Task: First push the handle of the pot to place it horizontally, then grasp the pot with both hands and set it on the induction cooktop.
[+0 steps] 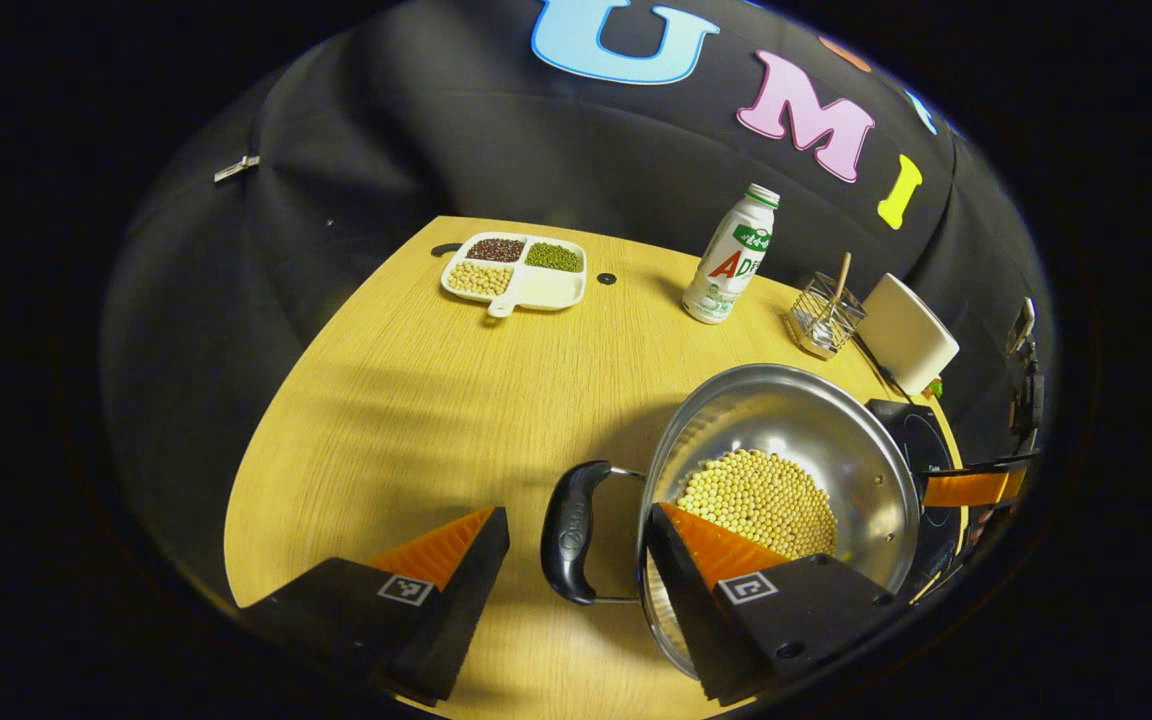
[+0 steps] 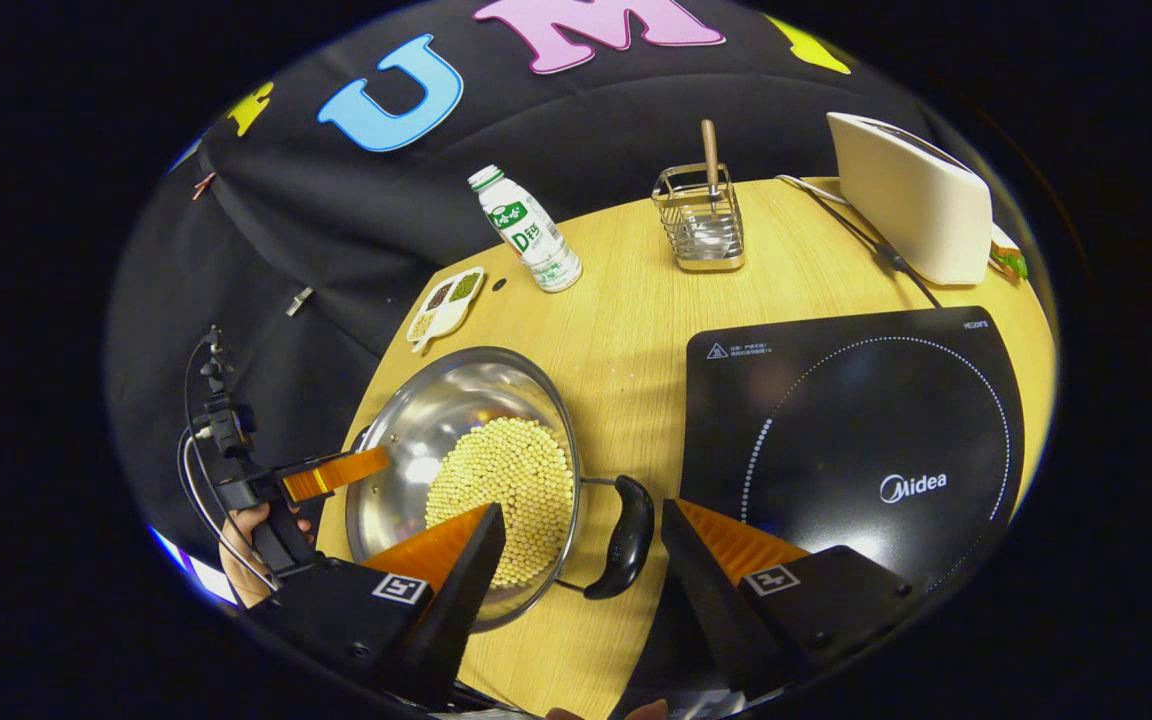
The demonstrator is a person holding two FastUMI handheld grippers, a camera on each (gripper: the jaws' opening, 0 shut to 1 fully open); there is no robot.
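We judge the grasping step is in hand: each handle seems to stick out sideways, level, and lifting has not begun. The induction cooktop [image 2: 846, 440] lies ahead and right of the right gripper [image 2: 581, 560]. The pot [image 1: 786, 450], holding pale beans [image 1: 761, 495], sits on the table [image 1: 416, 400], ahead of the left gripper [image 1: 576, 560]. Both grippers stand spread wide, pinching nothing, each straddling a black handle [image 1: 573, 530]. Next, both must close on the handles, then lift together towards the cooktop.
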